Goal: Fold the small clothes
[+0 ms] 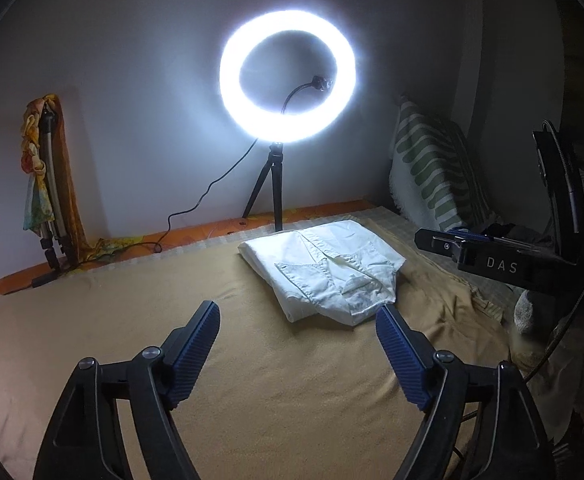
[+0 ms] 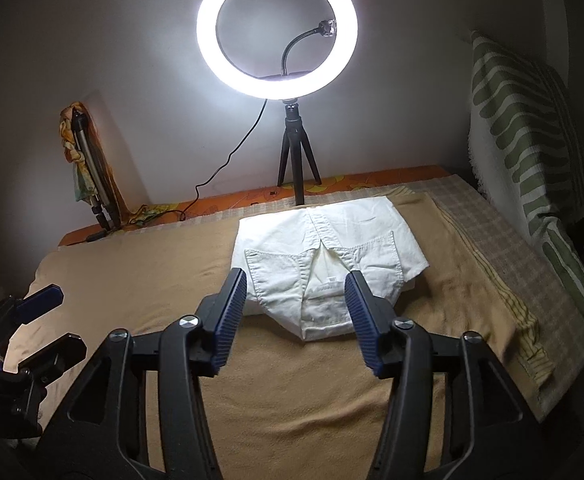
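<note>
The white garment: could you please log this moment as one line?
white garment: folded, on tan blanket | left gripper: open, empty | right gripper: open, empty | ring light: on

striped pillow (image 2: pixel 532 152) cut off at right edge, garment label (image 2: pixel 330 279) unreadable

A lit ring light (image 2: pixel 277 26) stands on a black tripod (image 2: pixel 296 152) at the bed's (image 2: pixel 292 400) far edge, its cable (image 2: pixel 227 164) trailing left. A folded stand (image 2: pixel 91 168) draped in yellow cloth (image 2: pixel 71 152) leans on the wall (image 2: pixel 91 40). A green-striped pillow (image 2: pixel 524 140) stands at right.
</note>
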`<state>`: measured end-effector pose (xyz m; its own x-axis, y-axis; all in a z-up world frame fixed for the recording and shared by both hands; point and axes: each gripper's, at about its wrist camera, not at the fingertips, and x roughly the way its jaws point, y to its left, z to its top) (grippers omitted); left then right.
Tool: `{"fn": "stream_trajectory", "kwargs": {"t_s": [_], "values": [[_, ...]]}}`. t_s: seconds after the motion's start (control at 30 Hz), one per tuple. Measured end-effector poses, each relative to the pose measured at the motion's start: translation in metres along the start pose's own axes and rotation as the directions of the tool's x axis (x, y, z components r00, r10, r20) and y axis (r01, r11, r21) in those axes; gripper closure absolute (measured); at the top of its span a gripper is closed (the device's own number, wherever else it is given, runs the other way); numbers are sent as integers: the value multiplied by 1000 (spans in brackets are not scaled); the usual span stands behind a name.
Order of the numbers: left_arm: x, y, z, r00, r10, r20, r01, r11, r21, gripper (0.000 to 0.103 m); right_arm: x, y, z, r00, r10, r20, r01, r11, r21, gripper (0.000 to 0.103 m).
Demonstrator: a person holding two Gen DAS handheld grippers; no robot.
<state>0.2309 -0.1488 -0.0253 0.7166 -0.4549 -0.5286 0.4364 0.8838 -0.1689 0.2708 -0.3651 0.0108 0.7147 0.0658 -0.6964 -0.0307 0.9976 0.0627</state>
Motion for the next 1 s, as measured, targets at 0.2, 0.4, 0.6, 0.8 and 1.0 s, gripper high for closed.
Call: {"fn": "stream_trajectory", "kwargs": {"t_s": [0.2, 0.4, 0.6, 0.8, 1.0], "values": [[-19, 5, -21, 1000, 29, 6, -30, 999, 31, 11, -13, 10, -19, 1000, -28, 3, 28, 1000, 12, 44], [-27, 4, -38, 999, 47, 2, -47, 997, 60, 0, -18, 15, -26, 998, -55, 40, 54, 998, 19, 22], [-35, 2, -44, 995, 99, 11, -100, 988, 117, 0, -20, 18, -29, 995, -78, 54, 77, 997, 28, 11], [-37, 4, -50, 990, 139, -9, -137, 985, 108, 0, -33, 26, -26, 985, -112, 135, 111, 994, 9, 0], [-44, 4, -52, 984, 181, -1, -179, 977, 114, 0, -34, 33, -26, 983, -107, 146, 107, 994, 9, 0]]}}
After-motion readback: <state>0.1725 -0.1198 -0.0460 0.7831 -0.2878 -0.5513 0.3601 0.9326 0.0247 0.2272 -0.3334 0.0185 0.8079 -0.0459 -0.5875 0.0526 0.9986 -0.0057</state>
